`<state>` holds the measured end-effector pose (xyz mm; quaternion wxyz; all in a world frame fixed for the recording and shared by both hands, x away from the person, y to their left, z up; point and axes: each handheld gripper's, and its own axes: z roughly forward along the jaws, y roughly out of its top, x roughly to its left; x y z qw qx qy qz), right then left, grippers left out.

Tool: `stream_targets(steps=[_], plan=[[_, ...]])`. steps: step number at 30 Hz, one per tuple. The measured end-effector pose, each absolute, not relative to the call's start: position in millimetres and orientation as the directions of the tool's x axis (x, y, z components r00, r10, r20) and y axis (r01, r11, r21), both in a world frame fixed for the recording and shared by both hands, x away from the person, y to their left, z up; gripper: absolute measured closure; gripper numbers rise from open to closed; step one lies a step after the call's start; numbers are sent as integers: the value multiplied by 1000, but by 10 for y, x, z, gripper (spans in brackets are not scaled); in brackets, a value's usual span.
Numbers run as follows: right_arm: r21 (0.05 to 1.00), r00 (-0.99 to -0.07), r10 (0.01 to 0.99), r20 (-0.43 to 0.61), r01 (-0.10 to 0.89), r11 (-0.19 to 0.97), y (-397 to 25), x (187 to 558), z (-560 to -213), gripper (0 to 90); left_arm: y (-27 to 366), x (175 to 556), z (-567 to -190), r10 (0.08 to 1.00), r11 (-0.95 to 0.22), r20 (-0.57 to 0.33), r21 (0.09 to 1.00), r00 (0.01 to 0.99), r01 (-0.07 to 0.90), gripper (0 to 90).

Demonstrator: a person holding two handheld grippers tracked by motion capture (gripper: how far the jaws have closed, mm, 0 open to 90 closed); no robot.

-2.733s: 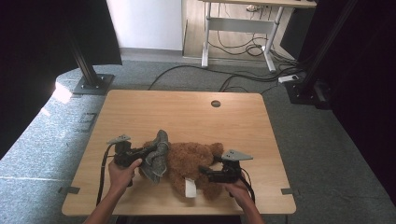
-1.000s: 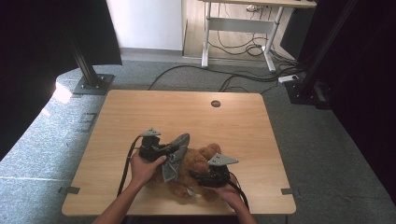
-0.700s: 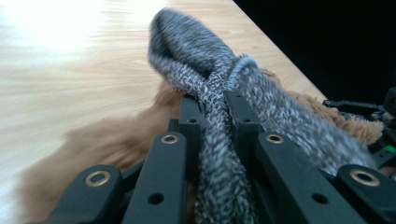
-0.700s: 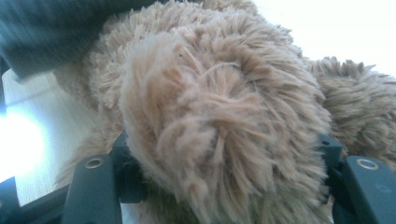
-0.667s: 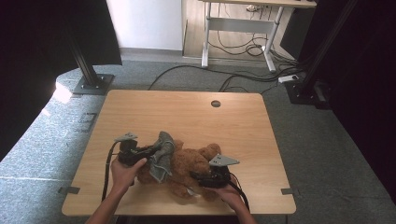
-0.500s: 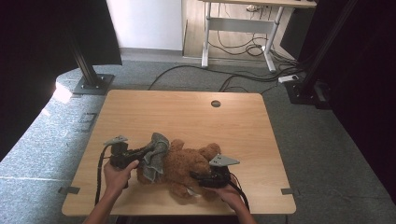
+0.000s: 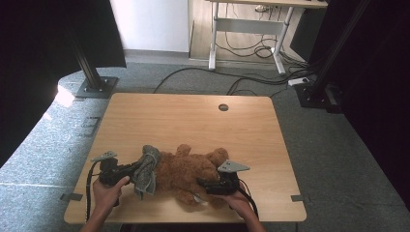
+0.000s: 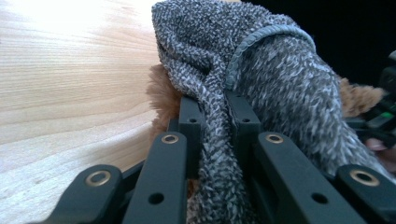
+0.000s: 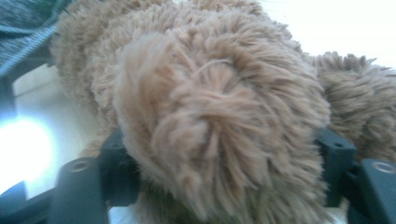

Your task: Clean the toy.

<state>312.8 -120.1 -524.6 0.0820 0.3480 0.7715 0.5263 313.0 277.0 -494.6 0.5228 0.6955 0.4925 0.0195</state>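
A brown teddy bear (image 7: 186, 171) lies on its side near the front edge of the wooden surface (image 7: 193, 121), and a grey knitted garment (image 7: 146, 168) is bunched over its left-hand end. The work in hand looks like pulling this small garment along the bear's body.

The left claw (image 7: 137, 167) pinches a fold of the garment: in the left gripper view the knit (image 8: 219, 140) runs down between the two jaws, which press on it from both sides, with the ribbed hem (image 8: 261, 39) arching just above. The right claw (image 7: 202, 184) holds the bear: in the right gripper view a plush limb or lobe (image 9: 210, 121) bulges between the jaws, which sit spread around it and squeeze its fur. Which part of the bear this is cannot be told.

To do this step well, the right claw should probably keep the bear anchored and low on the surface while the left one draws the hem along the body in a line with it, not upward, so the toy is not lifted or rolled. The grip sits on one fold only; a hold nearer the ribbed hem would likely spread the pull better. The fur may drag on the knit, so short pulls with regrips on the other side of the opening seem wiser than one long tug.
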Motion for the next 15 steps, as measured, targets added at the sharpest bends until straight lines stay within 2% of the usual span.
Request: stream_targets(steps=[6, 9, 12, 14, 15], plan=[[856, -732, 617, 288, 486, 177, -1400, 3095, -5173, 189, 2783, 3143, -4954, 713, 19, -479, 744, 513, 668, 789], [837, -730, 631, 263, 498, 227, -1447, 3057, -5234, 170, 2784, 3145, -4954, 714, 20, -478, 744, 511, 668, 788], [822, -741, 627, 242, 499, 272, -1385, 3056, -5311, 171, 2786, 3146, -4949, 717, 20, -478, 741, 507, 671, 788], [819, -750, 618, 237, 497, 289, -1324, 3074, -5345, 229, 2785, 3157, -4933, 723, 21, -477, 739, 501, 673, 789], [819, -750, 618, 237, 497, 289, -1324, 3074, -5345, 229, 2785, 3157, -4933, 723, 21, -477, 739, 501, 673, 790]])
